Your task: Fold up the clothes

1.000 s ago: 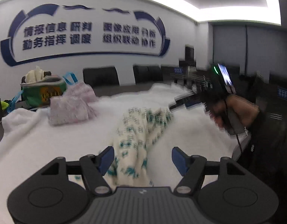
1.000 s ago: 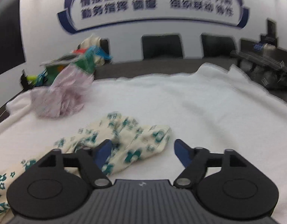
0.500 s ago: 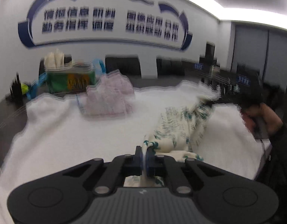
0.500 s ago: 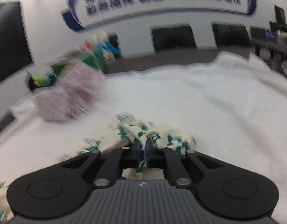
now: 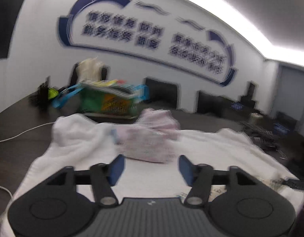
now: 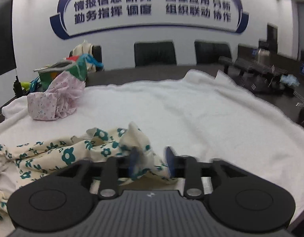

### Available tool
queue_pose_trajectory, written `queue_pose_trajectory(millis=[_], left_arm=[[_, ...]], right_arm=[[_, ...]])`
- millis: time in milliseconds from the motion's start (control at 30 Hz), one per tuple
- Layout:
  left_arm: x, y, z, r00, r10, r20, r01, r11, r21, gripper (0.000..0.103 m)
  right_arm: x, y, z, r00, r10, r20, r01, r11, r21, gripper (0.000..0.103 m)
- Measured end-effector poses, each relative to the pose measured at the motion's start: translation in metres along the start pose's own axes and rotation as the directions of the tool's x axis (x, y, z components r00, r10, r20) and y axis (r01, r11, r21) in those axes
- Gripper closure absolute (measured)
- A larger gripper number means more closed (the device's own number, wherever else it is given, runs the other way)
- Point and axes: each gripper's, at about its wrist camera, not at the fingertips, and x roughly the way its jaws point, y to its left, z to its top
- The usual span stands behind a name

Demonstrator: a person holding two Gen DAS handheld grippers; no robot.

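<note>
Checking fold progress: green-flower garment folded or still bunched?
Still bunched. The green-flower garment lies crumpled and twisted on the white towel, no flat panels or clean creases; one end sits between the open right tongs.

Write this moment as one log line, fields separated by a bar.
left gripper: open, empty | right gripper: open, floral garment between fingers | pink garment: untouched | surface: white towel

Towel: I see it spread over the table.
Flowered garment: on the towel, near left, partly between my right gripper's fingers.
Small garment: on the towel, far left.
Bag: on the table behind the small garment.
Chairs: behind the table, along the wall.
</note>
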Motion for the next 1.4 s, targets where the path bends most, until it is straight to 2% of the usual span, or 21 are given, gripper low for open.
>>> queue_pose_trajectory(millis=[100,233,333,400,467,500,533,567,633,667,700,733,767,833,933,1033,1100,1200,1267,1367,1400], left_arm=[[-0.024,-0.037,-0.038,0.99,-0.135,-0.032,0.137,0.987,0.081,0.029],[-0.023,-0.073,-0.086,0.949,-0.26,-0.178,0.28,0.955,0.101,0.029],[-0.018,-0.093,-0.111,0.946,-0.23,-0.229,0.269,0.951,0.153,0.029],[-0.009,-0.106,-0.122,0.963,-0.131,-0.236,0.187,0.953,0.238,0.029],[0.004,-0.116,-0.133,0.969,-0.059,-0.238,0.14,0.93,0.341,0.032],[0.006,-0.118,-0.136,0.97,-0.045,-0.24,0.134,0.919,0.37,0.04],[0.008,-0.12,-0.138,0.97,-0.038,-0.241,0.132,0.912,0.388,0.074],[0.008,-0.116,-0.136,0.969,-0.038,-0.244,0.131,0.917,0.377,0.101],[0.007,-0.104,-0.127,0.967,-0.048,-0.25,0.131,0.937,0.325,0.101],[0.002,-0.096,-0.118,0.97,-0.06,-0.235,0.132,0.944,0.302,0.102],[-0.004,-0.085,-0.107,0.975,-0.075,-0.21,0.134,0.95,0.282,0.102],[-0.01,-0.075,-0.093,0.98,-0.08,-0.181,0.126,0.957,0.262,0.102],[-0.016,-0.065,-0.077,0.985,-0.08,-0.15,0.115,0.964,0.242,0.102],[-0.016,-0.048,-0.037,0.994,-0.043,-0.1,0.066,0.968,0.241,0.102],[-0.013,-0.026,0.026,0.999,0.021,-0.026,-0.014,0.968,0.249,0.102],[-0.011,-0.003,0.09,0.995,0.085,0.047,-0.095,0.964,0.25,0.102],[-0.025,0.002,0.126,0.984,0.106,0.145,-0.141,0.955,0.261,0.102],[-0.073,-0.007,0.142,0.968,0.05,0.247,-0.123,0.95,0.287,0.102],[-0.105,-0.014,0.142,0.955,0.011,0.295,-0.108,0.943,0.315,0.102],[-0.126,-0.015,0.103,0.968,-0.041,0.247,-0.047,0.939,0.34,0.101],[-0.126,-0.015,0.081,0.978,-0.048,0.204,-0.026,0.937,0.348,0.101]], right_arm=[[-0.001,0.002,-0.002,1.0,0.004,0.011,-0.004,1.0,-0.002,0.052],[0.015,0.009,-0.006,0.999,0.037,-0.019,-0.037,0.999,0.017,0.052],[0.026,0.011,-0.012,0.998,0.051,-0.041,-0.051,0.999,0.014,0.046],[0.033,0.007,-0.017,0.998,0.047,-0.05,-0.046,0.998,0.032,0.044],[0.039,0.001,-0.02,0.998,0.04,-0.054,-0.037,0.998,0.052,0.038],[0.044,-0.002,-0.022,0.998,0.029,-0.057,-0.025,0.997,0.069,0.034],[0.051,-0.006,-0.024,0.997,0.021,-0.069,-0.014,0.995,0.101,0.033],[0.057,-0.01,-0.026,0.997,0.023,-0.079,-0.013,0.991,0.133,0.032],[0.068,-0.015,-0.029,0.995,0.043,-0.091,-0.027,0.984,0.174,0.032],[0.072,-0.013,-0.03,0.993,0.063,-0.095,-0.045,0.983,0.178,0.038],[0.077,-0.011,-0.029,0.991,0.084,-0.1,-0.065,0.982,0.179,0.065],[0.081,-0.009,-0.029,0.989,0.105,-0.105,-0.086,0.98,0.179,0.082],[0.08,-0.003,-0.022,0.989,0.124,-0.083,-0.109,0.979,0.172,0.091],[0.076,0.01,-0.006,0.987,0.161,-0.027,-0.155,0.976,0.15,0.092],[0.068,0.036,0.041,0.968,0.235,0.085,-0.243,0.964,0.108,0.093],[0.061,0.064,0.097,0.94,0.281,0.192,-0.298,0.953,0.063,0.093],[0.057,0.082,0.135,0.914,0.312,0.26,-0.331,0.943,0.029,0.093],[0.017,0.092,0.172,0.842,0.357,0.403,-0.386,0.923,-0.012,0.093],[-0.02,0.089,0.171,0.787,0.369,0.495,-0.386,0.92,-0.071,0.093],[-0.051,0.069,0.136,0.766,0.374,0.523,-0.382,0.919,-0.098,0.093],[-0.053,0.062,0.117,0.791,0.368,0.489,-0.373,0.923,-0.091,0.093]])
